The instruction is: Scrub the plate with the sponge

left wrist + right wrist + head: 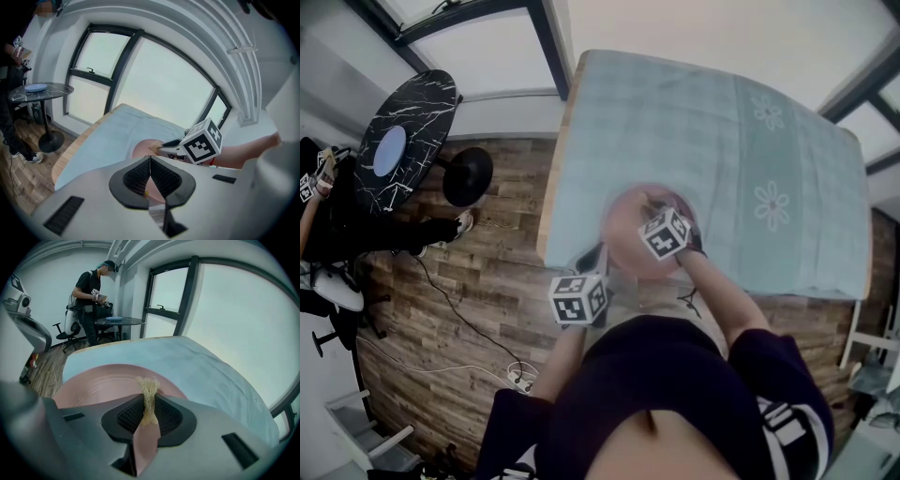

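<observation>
A pink plate (630,217) lies on the light blue tablecloth (722,141), close to the table's near edge. My right gripper (149,401) is shut on a tan mesh sponge (148,389), squeezed thin between the pads and poking out just over the plate (101,385). Its marker cube (664,234) hovers above the plate's middle. My left gripper (150,161) is shut at the plate's near left rim, and pink shows between its jaws behind the pads. Its cube (578,300) sits at the table edge. The plate (142,147) and the right gripper's cube (202,143) lie ahead of it.
A round black marble side table (401,141) carrying a blue dish stands on the wood floor to the left. Beside it a person (91,291) is standing near an office chair (65,331). Cables (459,319) cross the floor. Windows line the far wall.
</observation>
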{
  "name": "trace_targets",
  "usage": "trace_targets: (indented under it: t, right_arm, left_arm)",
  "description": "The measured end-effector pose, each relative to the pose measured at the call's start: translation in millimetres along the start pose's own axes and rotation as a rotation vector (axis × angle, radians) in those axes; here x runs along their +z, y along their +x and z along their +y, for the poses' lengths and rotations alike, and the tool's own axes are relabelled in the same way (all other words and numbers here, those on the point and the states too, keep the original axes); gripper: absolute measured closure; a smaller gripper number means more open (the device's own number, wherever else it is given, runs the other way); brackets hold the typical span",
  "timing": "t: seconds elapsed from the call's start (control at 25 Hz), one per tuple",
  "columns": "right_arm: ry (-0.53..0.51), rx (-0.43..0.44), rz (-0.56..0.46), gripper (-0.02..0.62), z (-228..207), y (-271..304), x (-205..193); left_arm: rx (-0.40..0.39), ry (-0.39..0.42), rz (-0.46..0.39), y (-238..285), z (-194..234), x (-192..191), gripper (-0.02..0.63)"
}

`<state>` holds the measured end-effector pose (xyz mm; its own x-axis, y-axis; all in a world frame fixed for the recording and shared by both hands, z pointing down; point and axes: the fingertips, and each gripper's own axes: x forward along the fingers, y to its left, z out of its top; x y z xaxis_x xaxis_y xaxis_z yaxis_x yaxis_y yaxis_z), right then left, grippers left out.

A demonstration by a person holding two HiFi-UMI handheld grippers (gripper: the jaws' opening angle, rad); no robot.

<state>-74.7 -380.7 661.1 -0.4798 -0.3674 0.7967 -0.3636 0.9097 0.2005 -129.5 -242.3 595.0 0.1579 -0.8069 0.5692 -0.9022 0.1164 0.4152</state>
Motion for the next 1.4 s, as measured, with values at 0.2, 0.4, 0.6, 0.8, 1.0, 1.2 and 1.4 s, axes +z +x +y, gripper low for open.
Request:
trace_targets:
  t: [0.2, 0.4, 0.6, 0.8, 1.0, 1.2, 1.4]
  right_arm:
    - [-0.006, 0.033, 0.001, 0.529, 10, 0, 0]
    - [0.005, 0.06, 0.004, 0.528, 19, -3, -2]
    - [-0.019, 0.074, -0.001, 0.528, 31, -5, -4]
    - [-0.024, 0.099, -0.013, 0.529, 44, -7, -4]
    - [-0.019, 0.125, -0.004, 0.528, 57, -15, -9]
    - [-0.02, 0.148, -0.009, 0.528, 69, -20, -12]
    - [-0.018, 0.165, -0.013, 0.528, 81, -27, -15]
  left_arm:
    - [-0.001, -0.002, -0.006, 0, -1, 1, 0.594]
    - [0.003, -0.001, -0.007, -3, -2, -1, 0.594]
    - [0.009, -0.005, -0.008, -6, 0, -5, 0.594]
    - [0.011, -0.008, -0.011, -9, -1, -7, 0.594]
    - [0.012, -0.007, -0.012, -12, -3, -10, 0.594]
    - [0.019, -0.012, -0.01, -16, -4, -17, 0.594]
    - [0.023, -0.019, -0.007, -22, -5, -21, 0.594]
